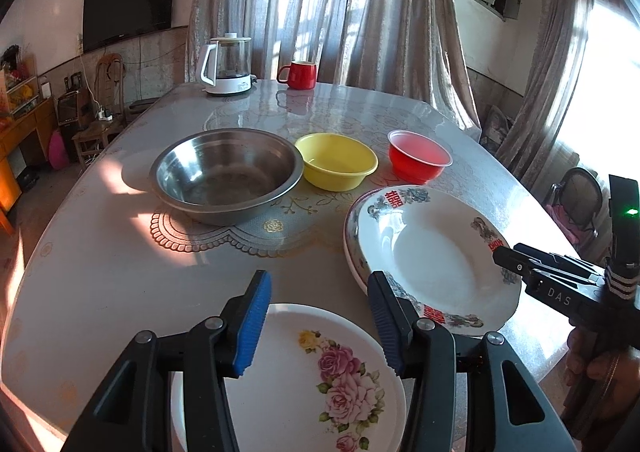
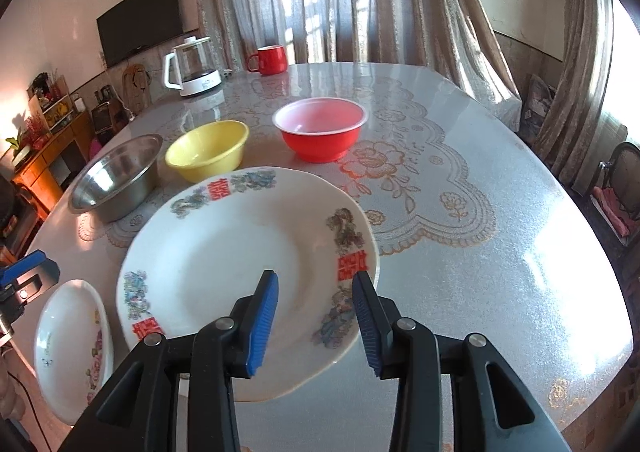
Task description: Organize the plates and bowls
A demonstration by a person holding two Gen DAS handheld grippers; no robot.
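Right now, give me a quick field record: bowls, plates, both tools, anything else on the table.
bowls: steel bowl, yellow bowl, red bowl in a row, all upright and empty
plates: dragon plate lying on another plate; rose plate beside them, alone
left tool: open, holding nothing, above the rose plate
right tool: open, holding nothing, above the dragon plate's near rim
far end: kettle, red mug

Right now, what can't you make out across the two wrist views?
- Rose plate: near edge cut off by the frame and left gripper in the left wrist view.
- Plate beneath the dragon plate: only a rim sliver shows.
- Steel bowl: nothing visible inside; its near inner wall is hidden in both views.
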